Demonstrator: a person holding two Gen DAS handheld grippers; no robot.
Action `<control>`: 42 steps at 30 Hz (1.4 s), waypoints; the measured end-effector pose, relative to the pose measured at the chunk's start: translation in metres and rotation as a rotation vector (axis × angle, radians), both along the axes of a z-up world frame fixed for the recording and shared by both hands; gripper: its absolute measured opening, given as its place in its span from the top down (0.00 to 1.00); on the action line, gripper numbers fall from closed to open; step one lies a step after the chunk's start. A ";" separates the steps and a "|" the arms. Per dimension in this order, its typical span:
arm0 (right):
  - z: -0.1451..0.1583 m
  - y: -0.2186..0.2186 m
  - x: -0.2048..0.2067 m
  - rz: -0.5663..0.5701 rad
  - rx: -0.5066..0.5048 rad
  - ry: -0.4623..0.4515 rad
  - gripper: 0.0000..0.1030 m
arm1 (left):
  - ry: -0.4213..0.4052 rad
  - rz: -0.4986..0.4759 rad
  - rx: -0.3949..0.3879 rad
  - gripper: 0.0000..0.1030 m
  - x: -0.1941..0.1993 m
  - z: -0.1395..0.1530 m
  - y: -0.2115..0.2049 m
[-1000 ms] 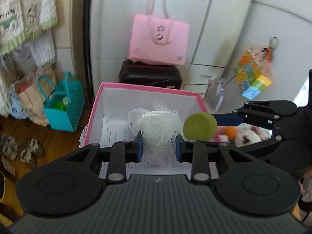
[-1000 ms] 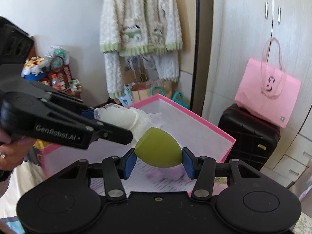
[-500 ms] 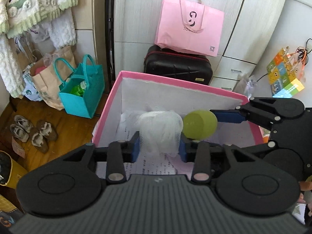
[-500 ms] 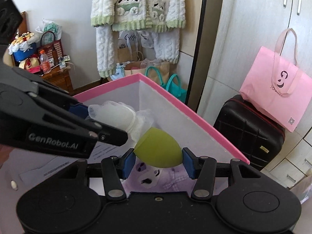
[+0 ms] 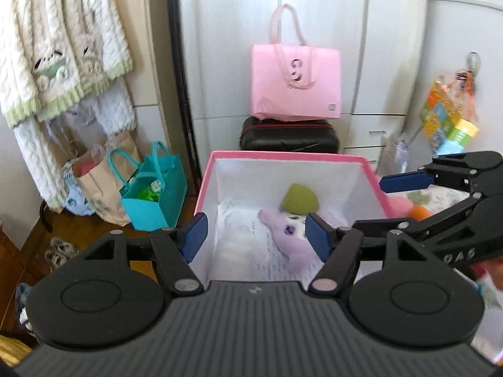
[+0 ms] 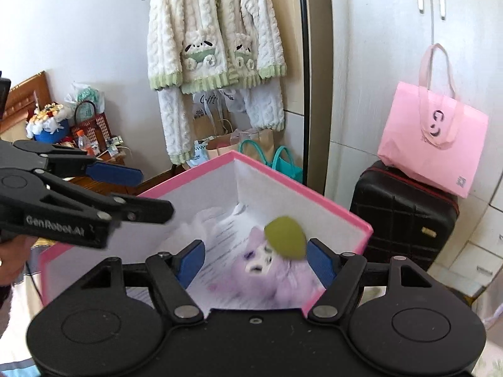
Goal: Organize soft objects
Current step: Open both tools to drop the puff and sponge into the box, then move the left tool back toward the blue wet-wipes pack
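Note:
A pink-rimmed white box [image 5: 286,155] [image 6: 301,190] stands below both grippers. Inside lie a purple plush toy [image 5: 287,229] [image 6: 270,273] and a green sponge [image 5: 300,201] [image 6: 286,236] on top of it. A blurred white mesh puff [image 6: 201,223] shows in the box in the right wrist view; it is hidden in the left wrist view. My left gripper [image 5: 253,237] is open and empty over the box; it also shows in the right wrist view [image 6: 138,191]. My right gripper [image 6: 255,260] is open and empty, also in the left wrist view [image 5: 380,201].
A pink tote bag [image 5: 295,83] sits on a black suitcase [image 5: 289,138] behind the box. A teal bag [image 5: 154,194] and paper bags [image 5: 100,185] stand on the wooden floor at left. A knitted cardigan [image 6: 217,44] hangs on the wall. Soft toys [image 5: 418,210] lie to the right.
Both grippers opened. The left let go of the white mesh puff and the right let go of the green sponge; both dropped into the box. Both grippers pulled back slightly.

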State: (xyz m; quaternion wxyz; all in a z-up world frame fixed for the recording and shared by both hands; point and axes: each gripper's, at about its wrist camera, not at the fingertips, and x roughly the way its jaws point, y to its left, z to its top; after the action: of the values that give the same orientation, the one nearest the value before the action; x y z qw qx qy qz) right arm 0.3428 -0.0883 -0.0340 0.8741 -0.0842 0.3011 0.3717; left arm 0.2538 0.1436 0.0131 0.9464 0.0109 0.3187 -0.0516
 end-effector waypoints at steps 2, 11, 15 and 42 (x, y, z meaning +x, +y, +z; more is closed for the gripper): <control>0.005 -0.011 -0.017 0.000 0.004 0.004 0.26 | -0.010 -0.026 0.001 0.31 -0.016 0.008 -0.001; 0.044 -0.049 -0.095 -0.006 -0.006 -0.029 0.25 | -0.008 -0.138 -0.036 0.27 -0.086 0.035 -0.004; 0.057 -0.066 -0.127 -0.009 -0.009 -0.039 0.24 | 0.017 -0.201 -0.068 0.25 -0.113 0.046 -0.008; 0.020 -0.161 -0.237 -0.052 -0.058 0.028 0.13 | 0.082 -0.483 0.027 0.07 -0.194 0.032 -0.122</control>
State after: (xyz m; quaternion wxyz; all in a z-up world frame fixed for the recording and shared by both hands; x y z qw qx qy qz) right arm 0.1057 -0.2494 -0.0144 0.8765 -0.0963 0.3259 0.3411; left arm 0.0599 0.0215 0.0447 0.8926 0.0974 0.3456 -0.2726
